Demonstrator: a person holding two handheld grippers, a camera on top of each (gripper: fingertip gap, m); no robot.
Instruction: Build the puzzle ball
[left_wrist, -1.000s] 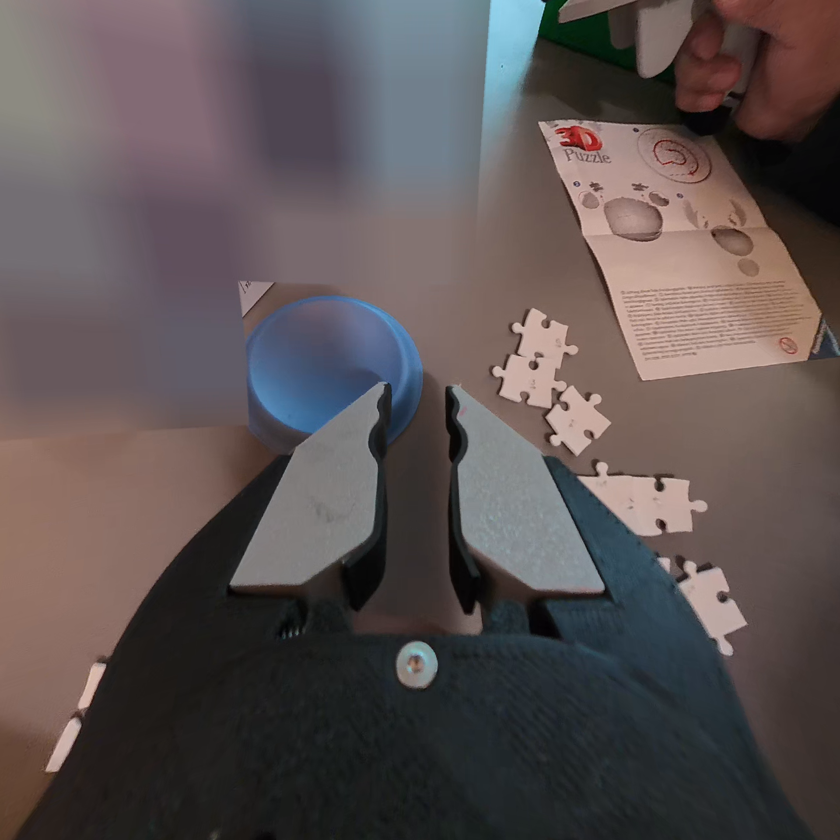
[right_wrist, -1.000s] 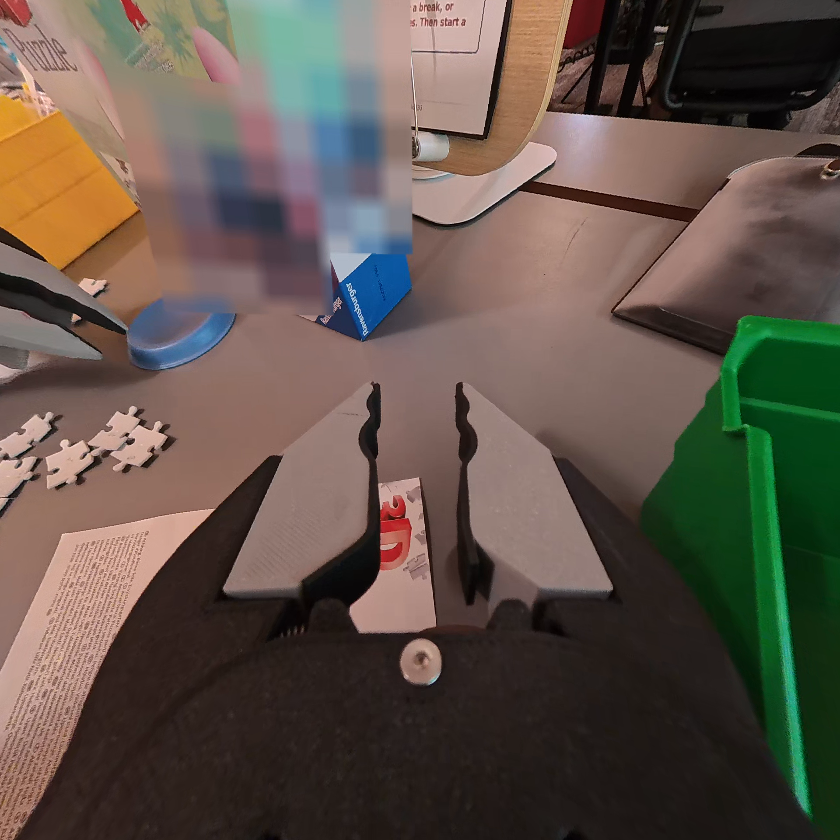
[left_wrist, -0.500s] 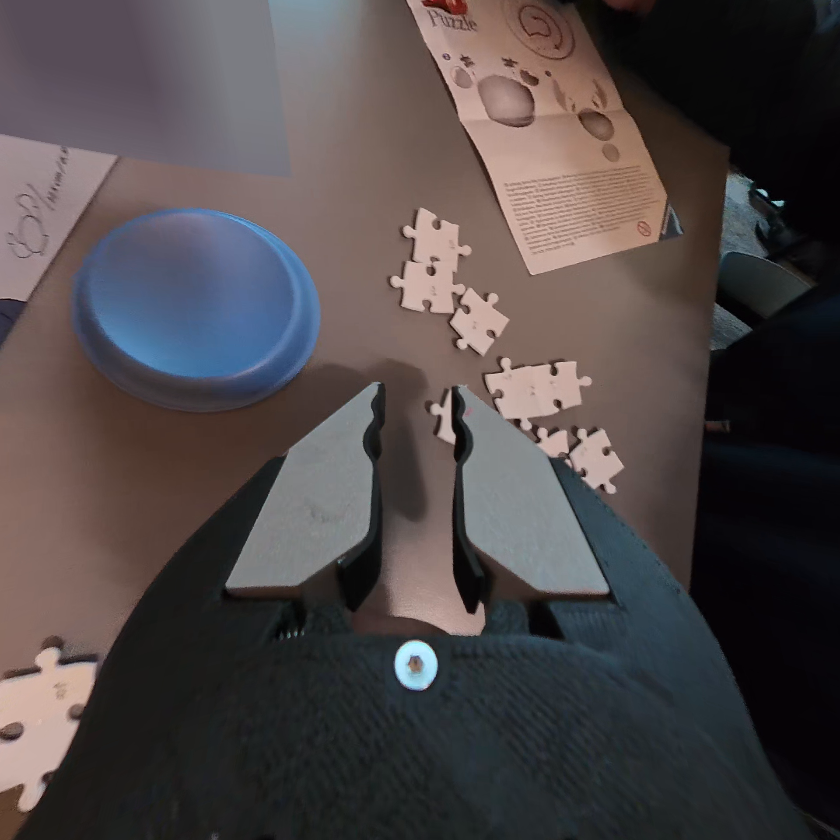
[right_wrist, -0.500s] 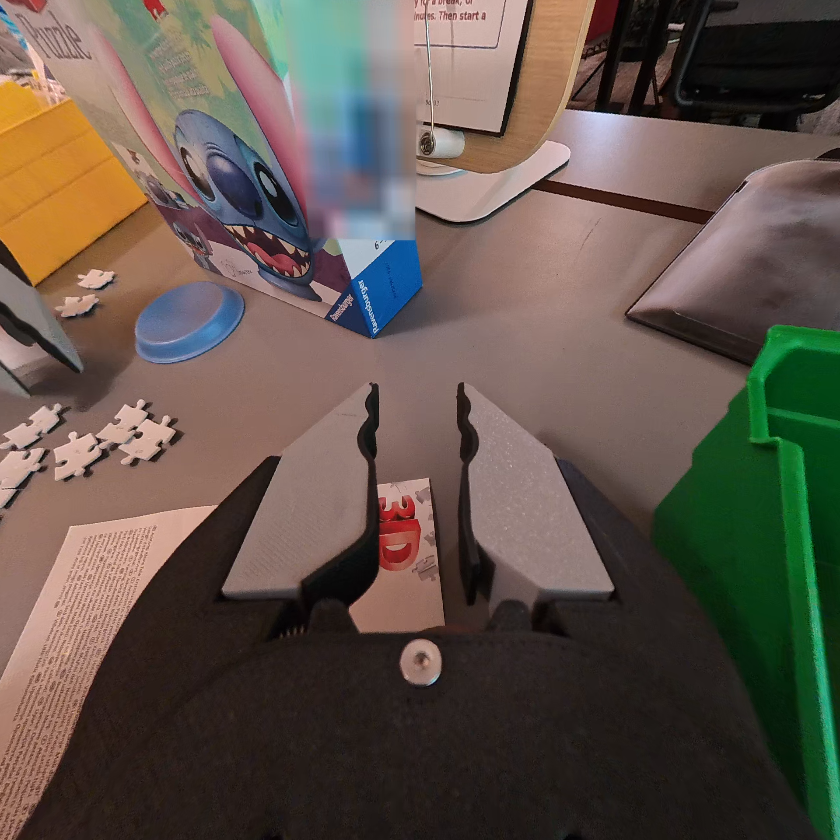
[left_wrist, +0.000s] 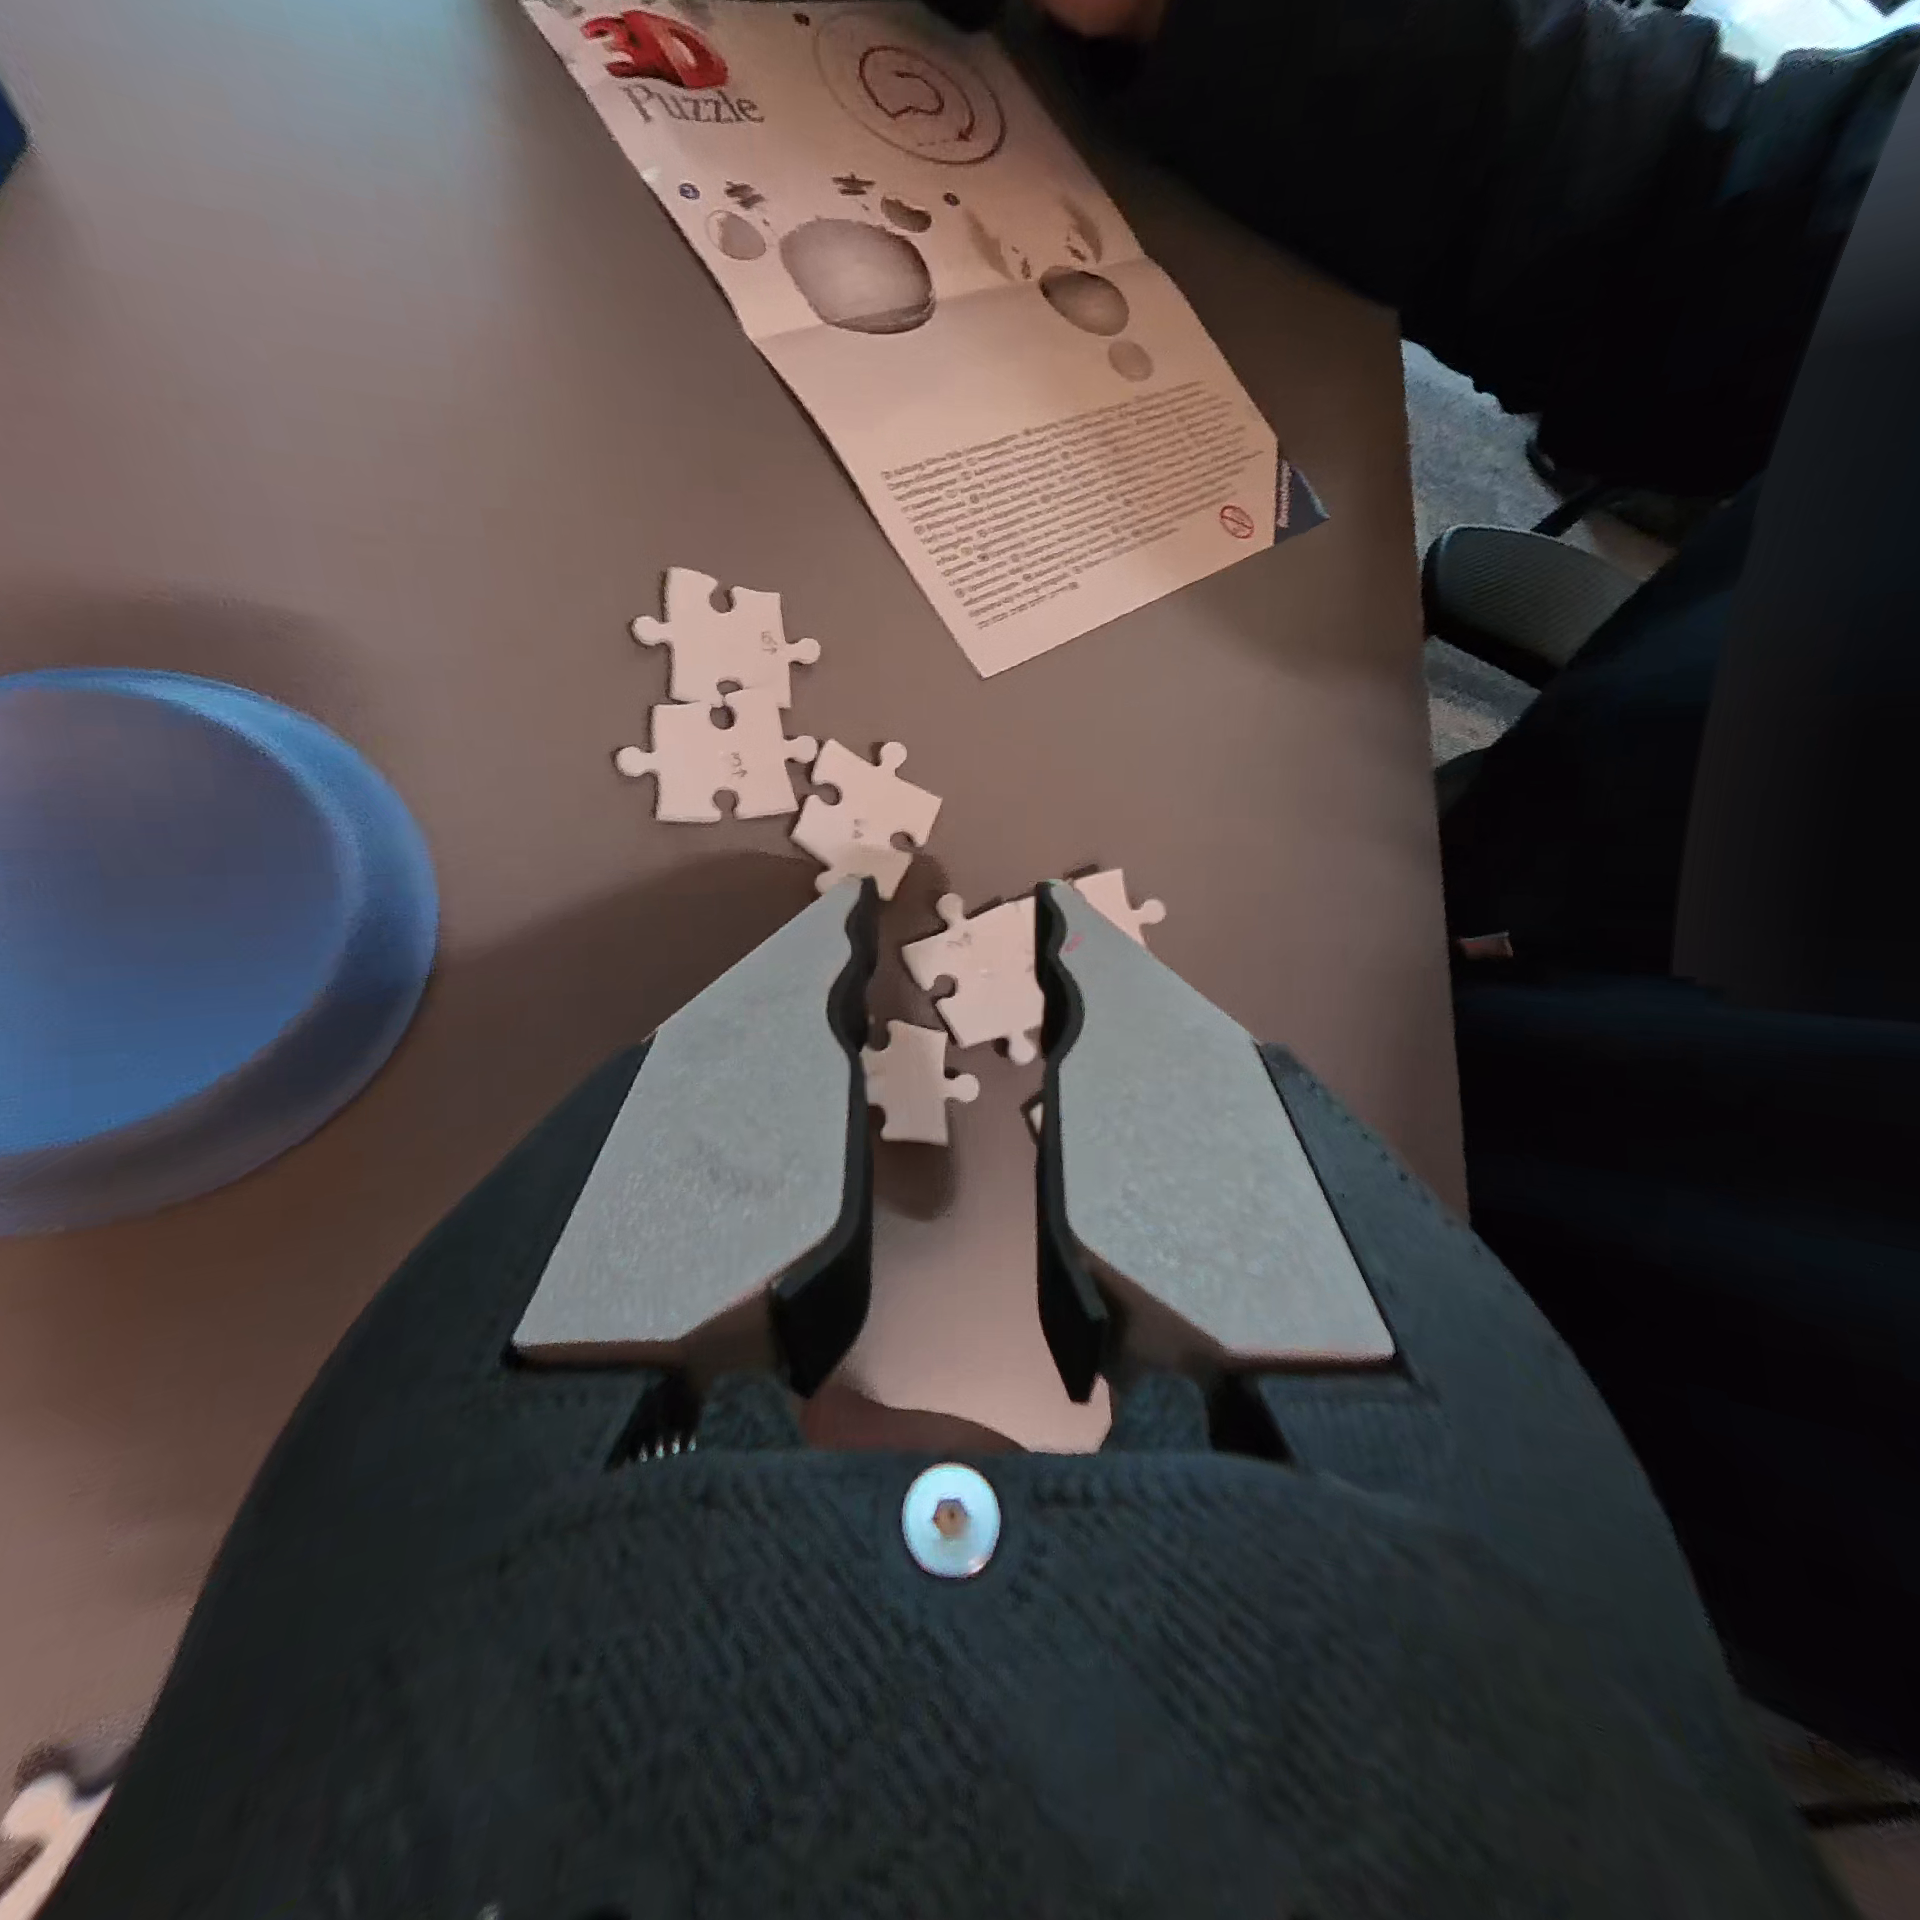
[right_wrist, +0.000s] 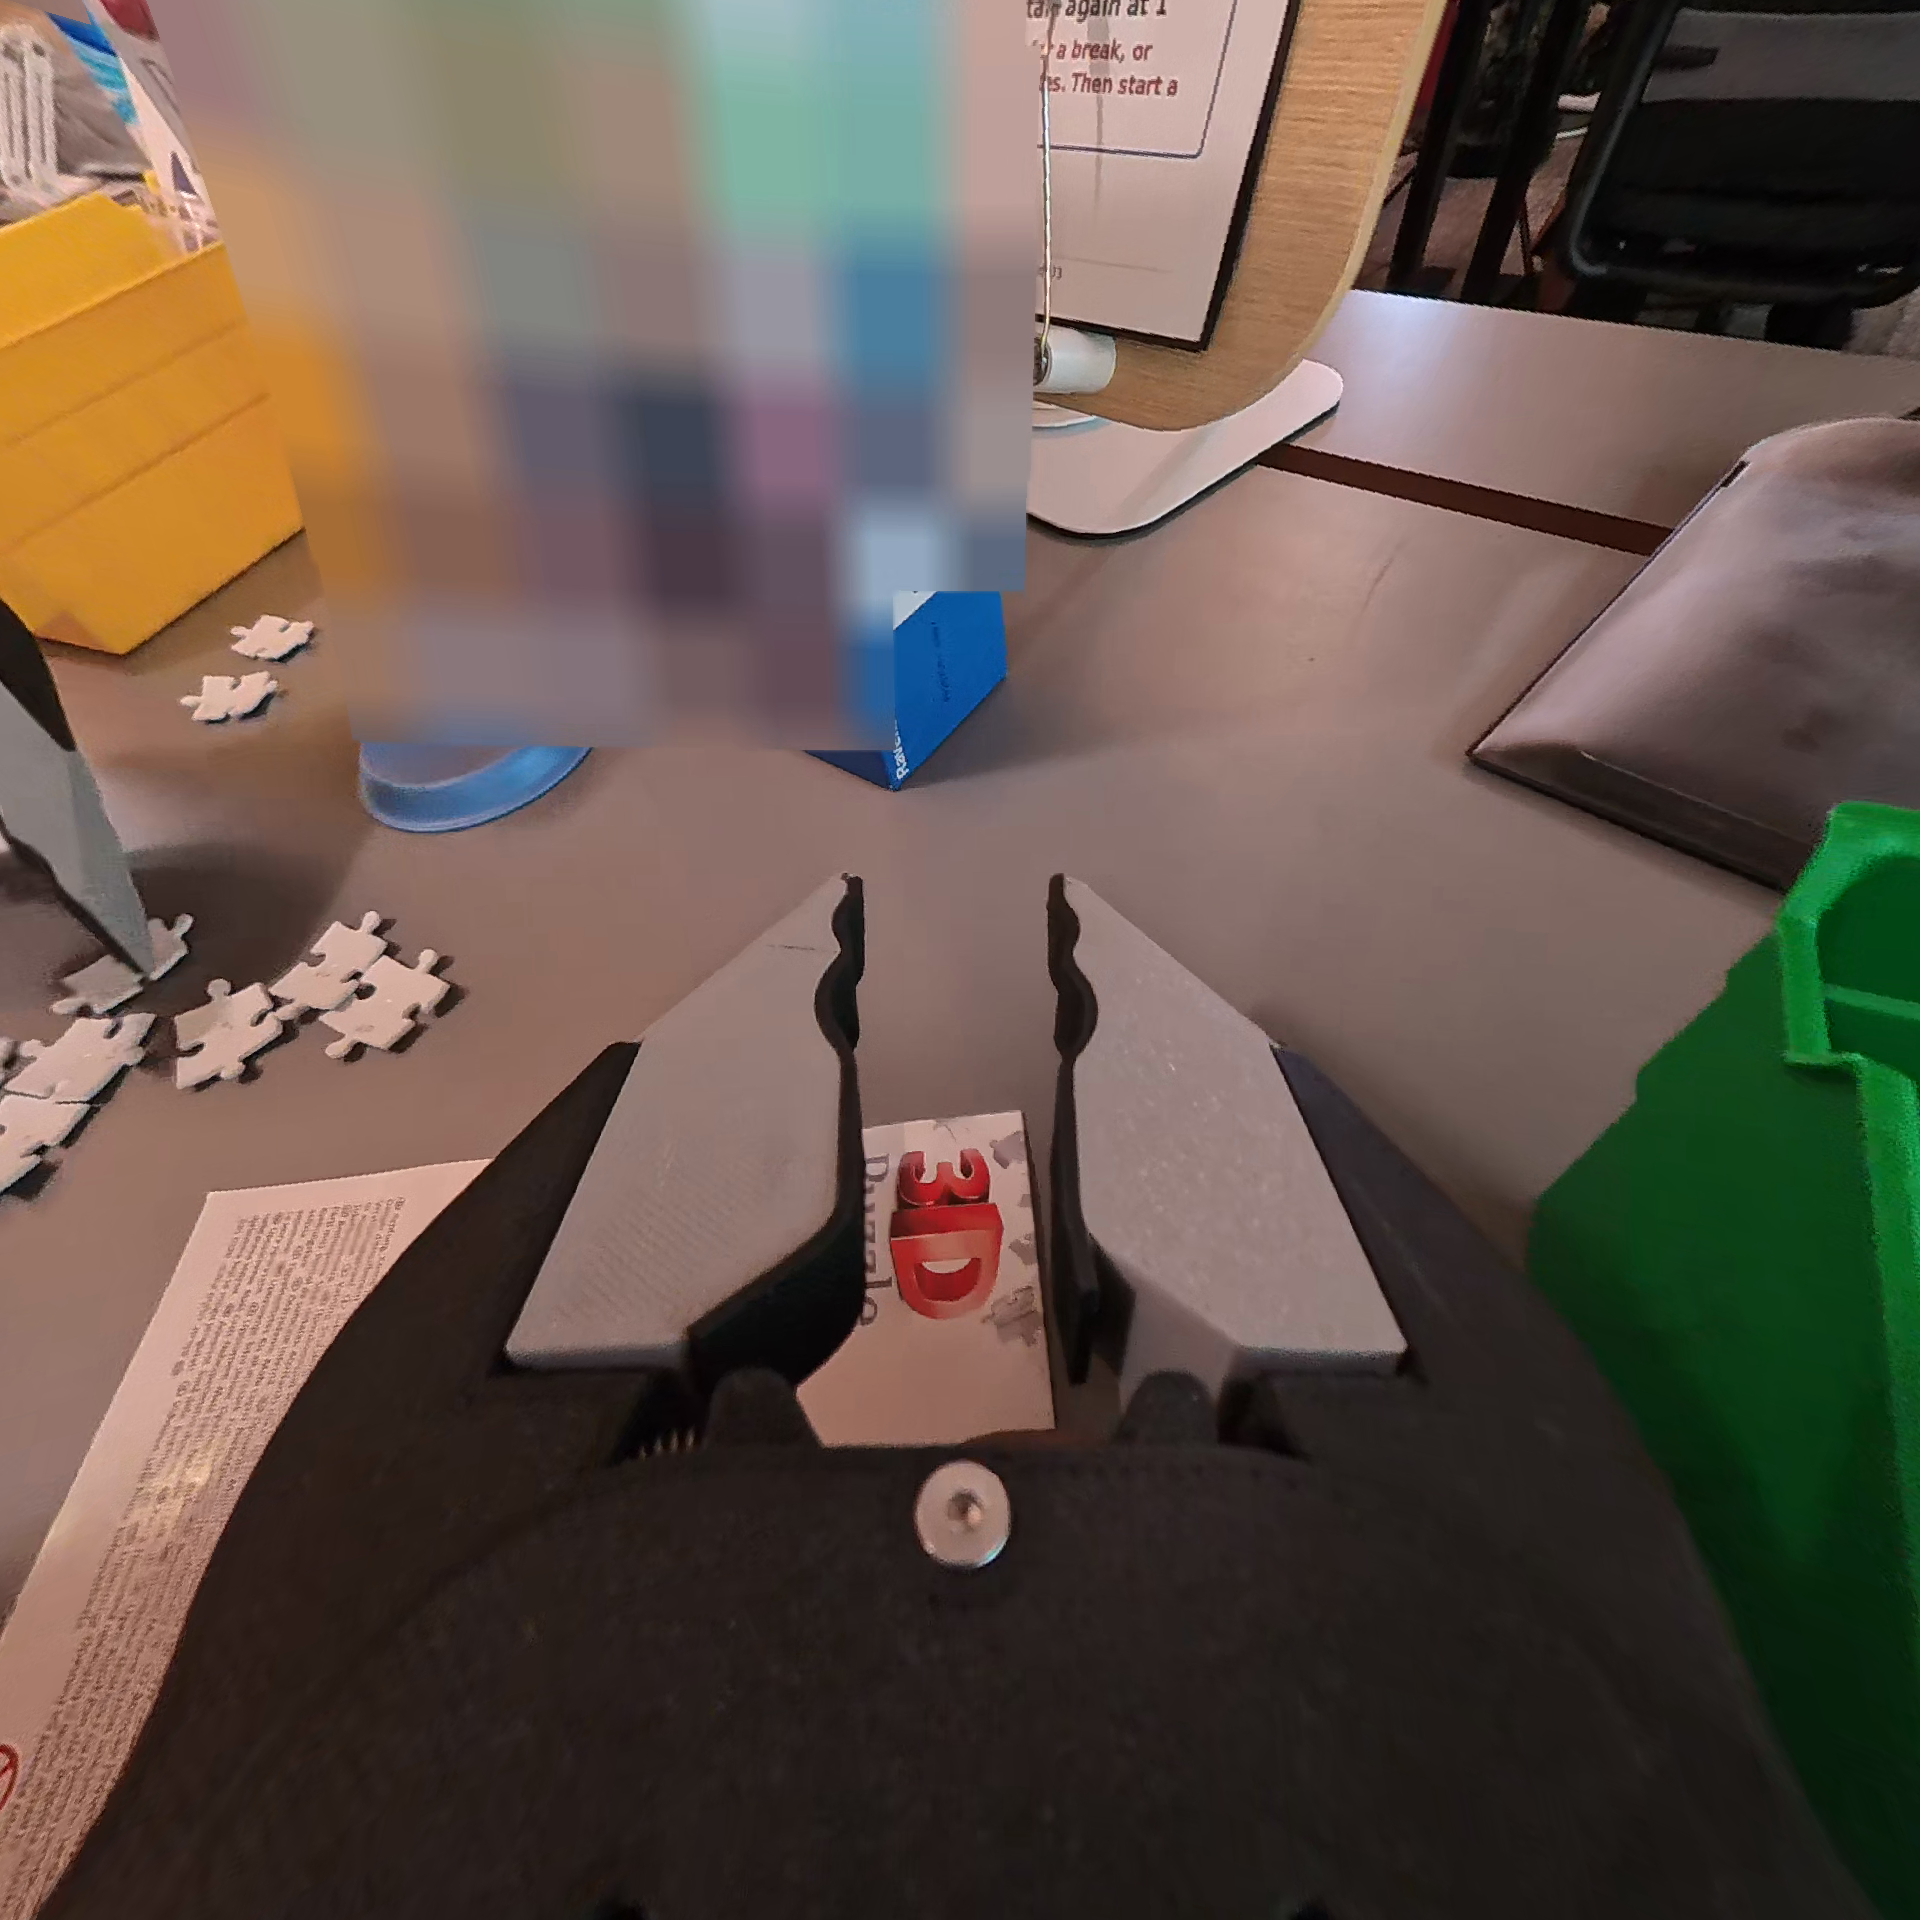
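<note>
Barely begun — puzzle pieces (left_wrist: 727, 717) loose on desk (left_wrist: 312, 416); left gripper (left_wrist: 948, 894), right gripper (right_wrist: 951, 883) both spread, holding nothing.

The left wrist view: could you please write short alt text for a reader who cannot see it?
An open left gripper hangs above a loose cluster of white puzzle pieces on a brown table. A blue dish lies to the left, and a folded instruction sheet lies beyond the pieces.
</note>
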